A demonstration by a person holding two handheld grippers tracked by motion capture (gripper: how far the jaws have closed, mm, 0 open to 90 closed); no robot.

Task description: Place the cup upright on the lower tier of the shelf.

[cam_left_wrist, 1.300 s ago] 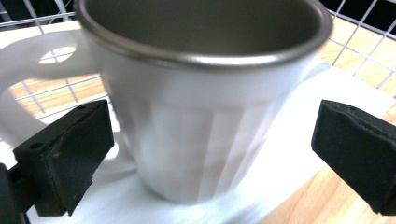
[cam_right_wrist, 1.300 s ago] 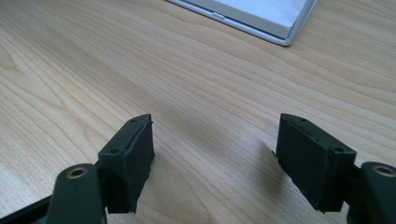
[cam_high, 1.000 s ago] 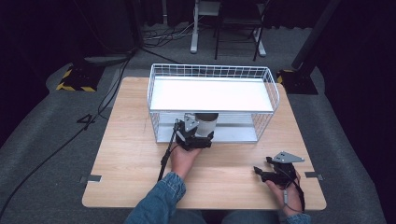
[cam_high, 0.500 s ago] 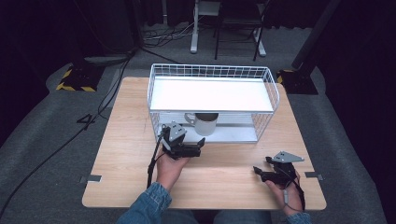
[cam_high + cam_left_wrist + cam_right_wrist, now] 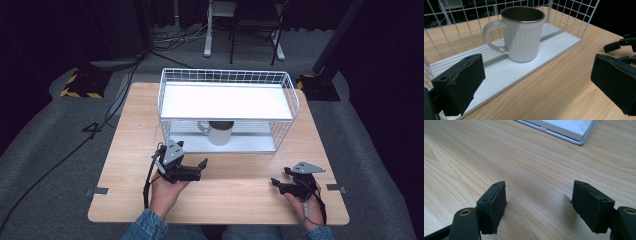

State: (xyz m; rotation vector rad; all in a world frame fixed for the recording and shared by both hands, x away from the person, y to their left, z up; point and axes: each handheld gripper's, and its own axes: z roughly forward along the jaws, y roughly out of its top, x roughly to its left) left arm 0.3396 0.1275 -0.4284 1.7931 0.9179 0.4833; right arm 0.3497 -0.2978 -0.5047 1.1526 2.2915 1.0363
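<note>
Two grippers rest low over the table [image 5: 125,150] at the person's edge, both with jaws spread and holding nothing. Nearest, the right gripper [image 5: 280,184] sits by the table's front right, its pads apart over bare wood. Further in, the left gripper [image 5: 200,167] lies just in front of the rack [image 5: 165,95], clear of the mug [image 5: 220,132] and touching nothing. Beyond it, the mug stands upright on the rack's lower shelf [image 5: 499,72], under the white upper shelf [image 5: 225,100], its handle [image 5: 491,37] turned toward the rack's left end. Judging by this, the placing looks done and the step in hand is pulling clear: best to draw the left gripper straight back toward the person, jaws kept wide and low, so neither pad clips the wire front or nudges the mug.
</note>
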